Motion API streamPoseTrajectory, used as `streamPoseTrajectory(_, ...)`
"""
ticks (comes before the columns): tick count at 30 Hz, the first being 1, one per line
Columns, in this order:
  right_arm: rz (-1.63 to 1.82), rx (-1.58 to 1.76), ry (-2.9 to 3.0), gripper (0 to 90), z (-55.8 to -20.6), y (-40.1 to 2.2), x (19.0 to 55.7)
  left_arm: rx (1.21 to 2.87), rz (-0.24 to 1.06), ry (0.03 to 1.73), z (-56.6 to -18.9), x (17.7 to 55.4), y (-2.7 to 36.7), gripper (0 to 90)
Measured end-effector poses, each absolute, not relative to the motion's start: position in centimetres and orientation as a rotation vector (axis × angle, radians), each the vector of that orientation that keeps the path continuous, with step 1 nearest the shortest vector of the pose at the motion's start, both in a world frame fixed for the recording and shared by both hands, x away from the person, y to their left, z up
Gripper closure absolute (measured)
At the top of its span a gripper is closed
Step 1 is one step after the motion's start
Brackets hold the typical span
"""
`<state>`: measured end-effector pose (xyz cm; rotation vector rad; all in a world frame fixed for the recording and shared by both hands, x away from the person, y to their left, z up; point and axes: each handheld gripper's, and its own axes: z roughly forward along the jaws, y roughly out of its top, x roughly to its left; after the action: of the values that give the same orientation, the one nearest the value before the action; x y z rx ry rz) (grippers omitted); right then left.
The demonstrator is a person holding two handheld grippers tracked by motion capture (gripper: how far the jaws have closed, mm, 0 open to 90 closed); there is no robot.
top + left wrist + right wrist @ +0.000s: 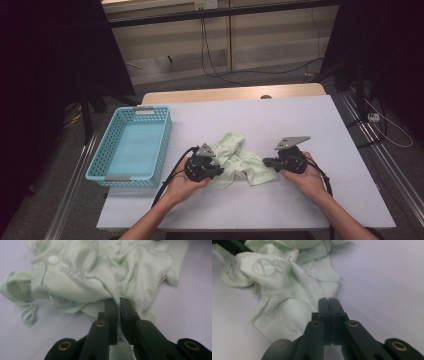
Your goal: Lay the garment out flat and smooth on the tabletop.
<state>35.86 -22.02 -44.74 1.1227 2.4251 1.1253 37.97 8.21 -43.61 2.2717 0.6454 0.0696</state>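
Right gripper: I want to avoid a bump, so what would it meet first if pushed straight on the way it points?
Probably the crumpled pale green garment, which the right gripper already seems to pinch.

A white-topped table [300, 120] is seen with a wooden strip along its far edge. A crumpled pale green garment [235, 157] is spread on its middle, and a light blue perforated basket [131, 144] is set at its left edge.

Overhead plus two close cloth-level views
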Motion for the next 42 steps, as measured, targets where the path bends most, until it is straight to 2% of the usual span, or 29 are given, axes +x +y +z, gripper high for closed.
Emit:
streamPoseTrajectory(10, 1.082, 1.154, 2.383, 89.9, -44.4, -24.0, 35.9, 2.263, 0.022, 0.592, -43.3, 36.8, 6.1, 85.8)
streamPoseTrajectory(14, 1.077, 1.159, 2.395, 87.9, -44.9, -24.0, 35.9, 2.274, 0.014, 0.594, -43.8, 36.8, 6.0, 81.9)
streamPoseTrajectory(18, 1.087, 1.134, 2.371, 78.5, -44.8, -23.7, 36.0, 2.225, 0.017, 0.611, -43.1, 37.2, 6.6, 70.4)
streamPoseTrajectory(21, 1.097, 1.129, 2.344, 65.1, -44.6, -23.7, 36.1, 2.194, 0.051, 0.627, -42.3, 37.5, 7.0, 63.0)
streamPoseTrajectory(27, 1.151, 1.139, 2.320, 54.8, -44.4, -23.5, 36.9, 2.125, 0.107, 0.678, -41.1, 39.1, 8.1, 50.6)
streamPoseTrajectory(30, 1.186, 1.185, 2.310, 54.8, -44.6, -23.3, 37.5, 2.111, 0.134, 0.717, -41.1, 40.7, 8.2, 44.0)
streamPoseTrajectory(33, 1.170, 1.190, 2.276, 54.7, -44.7, -23.0, 37.8, 2.120, 0.156, 0.743, -41.5, 42.5, 7.9, 43.9)
streamPoseTrajectory(42, 1.126, 1.172, 2.341, 66.9, -45.5, -22.4, 38.3, 2.123, 0.175, 0.796, -42.2, 46.1, 5.2, 47.2)
